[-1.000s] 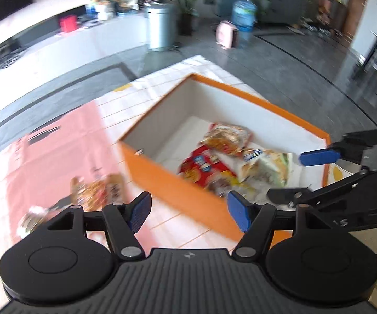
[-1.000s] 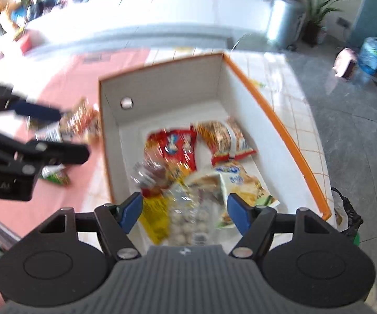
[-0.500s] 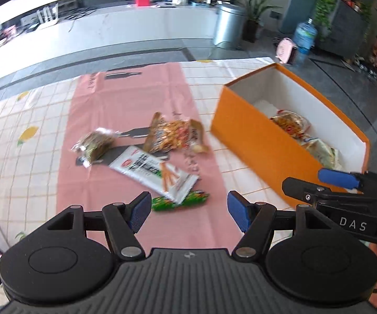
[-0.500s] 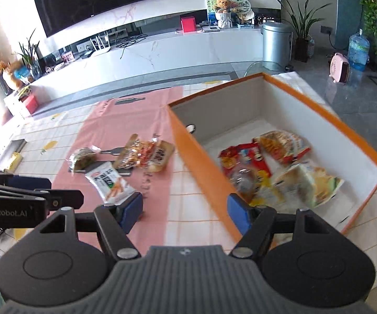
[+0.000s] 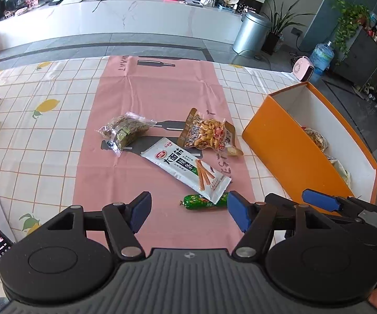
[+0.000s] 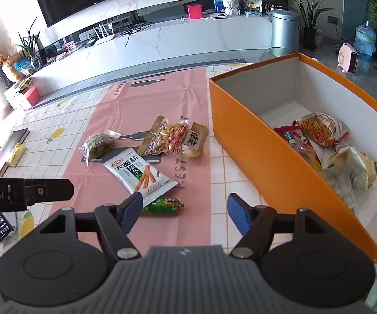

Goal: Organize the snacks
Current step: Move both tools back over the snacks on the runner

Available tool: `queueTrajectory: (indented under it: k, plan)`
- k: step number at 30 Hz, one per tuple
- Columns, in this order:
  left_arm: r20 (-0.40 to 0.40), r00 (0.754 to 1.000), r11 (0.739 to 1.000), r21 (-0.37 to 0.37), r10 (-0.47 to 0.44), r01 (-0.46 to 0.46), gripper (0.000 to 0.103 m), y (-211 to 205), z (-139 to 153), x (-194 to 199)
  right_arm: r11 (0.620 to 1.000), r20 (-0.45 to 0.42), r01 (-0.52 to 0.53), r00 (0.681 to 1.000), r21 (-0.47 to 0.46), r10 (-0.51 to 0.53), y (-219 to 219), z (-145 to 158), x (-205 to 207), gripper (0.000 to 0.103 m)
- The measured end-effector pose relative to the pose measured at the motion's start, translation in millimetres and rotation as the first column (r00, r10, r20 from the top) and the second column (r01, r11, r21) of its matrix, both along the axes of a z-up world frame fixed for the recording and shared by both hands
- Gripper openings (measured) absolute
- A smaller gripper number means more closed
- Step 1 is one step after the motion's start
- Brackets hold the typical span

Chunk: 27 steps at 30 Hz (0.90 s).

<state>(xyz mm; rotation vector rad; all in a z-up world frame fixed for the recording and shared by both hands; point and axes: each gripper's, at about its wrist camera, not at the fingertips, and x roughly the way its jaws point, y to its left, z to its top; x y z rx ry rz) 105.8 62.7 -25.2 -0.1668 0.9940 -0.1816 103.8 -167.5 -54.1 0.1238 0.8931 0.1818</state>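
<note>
Both tools empty. Left gripper point(image 5: 189, 211) spread wide, nothing between the pads, hung over the near end of the pink runner point(image 5: 159, 89). Right gripper point(image 6: 183, 213) also spread, nothing pinched, just beside the left one on the box side.

Four snacks left out on the runner, mid-table: green sausage stick point(image 5: 204, 202) nearest, partly tucked under the white breadstick packet point(image 5: 186, 168); peanut pouch point(image 5: 206, 132) further back toward the box; dark green-brown packet point(image 5: 124, 130) toward the runner's left edge. Orange box point(image 6: 264, 141) stood at the right side of the tabletop, several packets already inside at its near end, far end bare.

Judged step: reach for next loose snack.

Done well, probably:
- took the white packet first, since it overlapped the sausage stick
- pinched across the narrow width, near the middle, not a crimped end; looked slippery
- kept pads low and level, flat packet sat flush on cloth
- avoided dragging the runner, visibly creased already
- kept the two grippers apart, risk of clashing over the same item
- dropped into the bare far end of the box
</note>
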Motion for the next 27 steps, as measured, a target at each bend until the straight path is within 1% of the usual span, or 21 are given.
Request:
queueTrajectory:
  k: [4,8,14,18,23,27]
  plan:
    - [-0.014,1.0,1.0,-0.013,0.007,-0.007,0.078,7.9,-5.3,8.5,1.0,-0.015,-0.02,1.0,-0.012,0.02,12.4,-9.3,10.2,0.069]
    - [-0.031,0.999,1.0,-0.008,0.011,-0.011,0.078,13.1,-12.0,17.0,0.999,-0.036,-0.044,0.998,-0.015,0.043,24.1,-18.7,21.5,0.069]
    - [-0.056,0.998,1.0,-0.011,0.013,-0.014,0.078,17.4,-24.2,28.8,0.991,-0.049,-0.125,0.991,-0.052,0.122,44.6,-29.5,39.9,0.069]
    - [-0.071,0.997,1.0,-0.007,0.011,-0.012,0.077,18.6,-33.8,37.2,0.986,-0.055,-0.151,0.988,-0.072,0.147,50.8,-36.1,53.0,0.069]
    - [-0.079,0.997,1.0,-0.014,0.022,-0.023,0.077,21.9,-45.2,43.5,0.977,-0.07,-0.202,0.978,-0.066,0.197,58.3,-47.6,64.4,0.069]
    - [-0.086,0.996,0.998,-0.043,0.036,-0.04,0.076,25.2,-57.1,47.9,0.976,-0.073,-0.204,0.977,-0.076,0.199,59.8,-59.4,70.8,0.068]
